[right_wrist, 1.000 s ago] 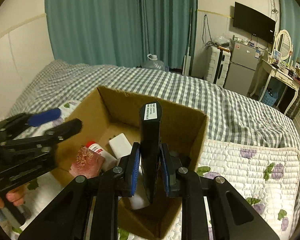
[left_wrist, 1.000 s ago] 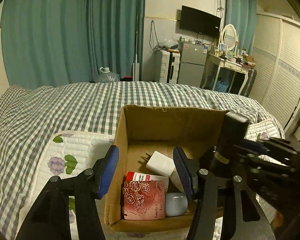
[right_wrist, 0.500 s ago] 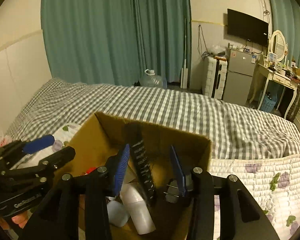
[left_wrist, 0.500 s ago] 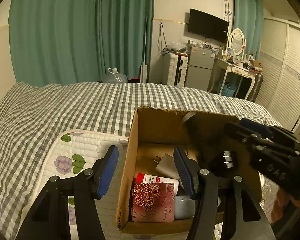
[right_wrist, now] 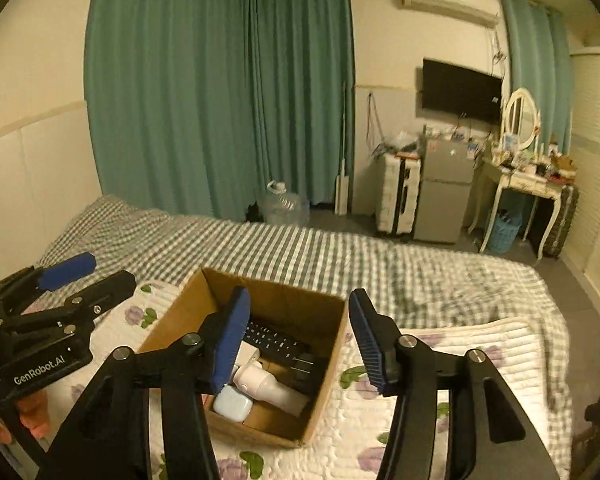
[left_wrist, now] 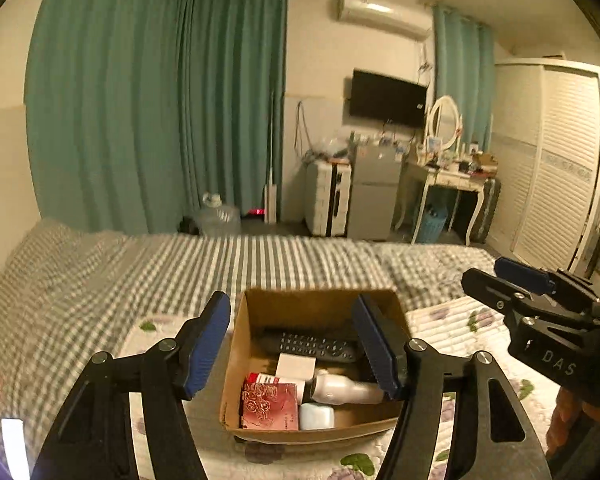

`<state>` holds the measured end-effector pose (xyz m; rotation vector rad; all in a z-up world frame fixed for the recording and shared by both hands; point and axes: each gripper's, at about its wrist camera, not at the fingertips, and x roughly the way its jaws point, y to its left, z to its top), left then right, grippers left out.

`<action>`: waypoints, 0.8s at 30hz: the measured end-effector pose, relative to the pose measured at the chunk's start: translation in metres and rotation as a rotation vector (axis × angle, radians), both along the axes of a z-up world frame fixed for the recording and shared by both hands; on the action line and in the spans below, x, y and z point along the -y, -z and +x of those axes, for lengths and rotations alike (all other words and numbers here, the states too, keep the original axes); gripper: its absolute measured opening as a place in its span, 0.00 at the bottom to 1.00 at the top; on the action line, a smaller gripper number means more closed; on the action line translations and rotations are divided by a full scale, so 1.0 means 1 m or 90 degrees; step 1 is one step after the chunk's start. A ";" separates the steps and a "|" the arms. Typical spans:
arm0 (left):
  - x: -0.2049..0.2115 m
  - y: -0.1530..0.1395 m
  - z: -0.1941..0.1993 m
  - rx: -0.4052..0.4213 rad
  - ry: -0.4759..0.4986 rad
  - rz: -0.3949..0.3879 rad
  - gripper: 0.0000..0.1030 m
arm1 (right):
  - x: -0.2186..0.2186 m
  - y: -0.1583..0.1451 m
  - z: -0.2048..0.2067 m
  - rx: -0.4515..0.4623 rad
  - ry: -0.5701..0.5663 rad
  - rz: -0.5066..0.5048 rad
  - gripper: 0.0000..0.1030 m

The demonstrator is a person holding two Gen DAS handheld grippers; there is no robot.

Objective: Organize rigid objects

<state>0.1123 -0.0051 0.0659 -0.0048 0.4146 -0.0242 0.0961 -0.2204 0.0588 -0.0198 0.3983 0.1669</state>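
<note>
teal curtains [left_wrist: 160, 100] hang behind the checked bed [left_wrist: 100, 272] where we work. on its floral quilt [right_wrist: 440, 360] sits an open cardboard box [left_wrist: 252, 312]. inside, the black remote [left_wrist: 312, 346] lies flat along the far wall, buttons up. nearer us are a white charger block [left_wrist: 296, 366], a white bottle [left_wrist: 340, 390] lying on its side, a red rose-patterned case [left_wrist: 270, 406] over a red-and-white packet [left_wrist: 274, 379], and a pale blue pod-shaped case [left_wrist: 317, 417] at the near wall.

our left gripper [left_wrist: 296, 346] hovers above the box with its fingers spread wide and nothing between them. our right gripper [right_wrist: 296, 342] is likewise wide open and empty, held over the box's right side.

a second ago the right fingers were clamped on the remote, standing upright over the box; half a second ago they had opened and it was dropping in. since then both grippers have lifted back, so the box looks smaller in both views.
</note>
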 end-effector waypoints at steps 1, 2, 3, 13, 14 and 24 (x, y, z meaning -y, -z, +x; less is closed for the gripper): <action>0.002 -0.007 -0.008 0.012 0.005 0.004 0.69 | 0.002 -0.008 -0.012 0.014 0.004 0.001 0.59; 0.004 -0.013 -0.015 0.022 0.009 0.010 0.70 | 0.002 -0.015 -0.021 0.025 0.007 0.001 0.64; 0.006 -0.019 -0.024 0.036 0.011 0.018 0.70 | 0.003 -0.022 -0.031 0.037 0.009 0.001 0.70; 0.003 -0.032 -0.084 0.134 -0.026 0.018 0.74 | -0.003 -0.024 -0.090 0.092 0.084 -0.005 1.00; 0.004 -0.028 -0.085 0.137 -0.029 0.025 0.75 | -0.003 -0.018 -0.089 0.087 0.087 0.003 1.00; -0.002 0.042 -0.059 0.096 -0.046 0.042 0.75 | -0.009 0.048 -0.073 0.137 0.083 0.016 1.00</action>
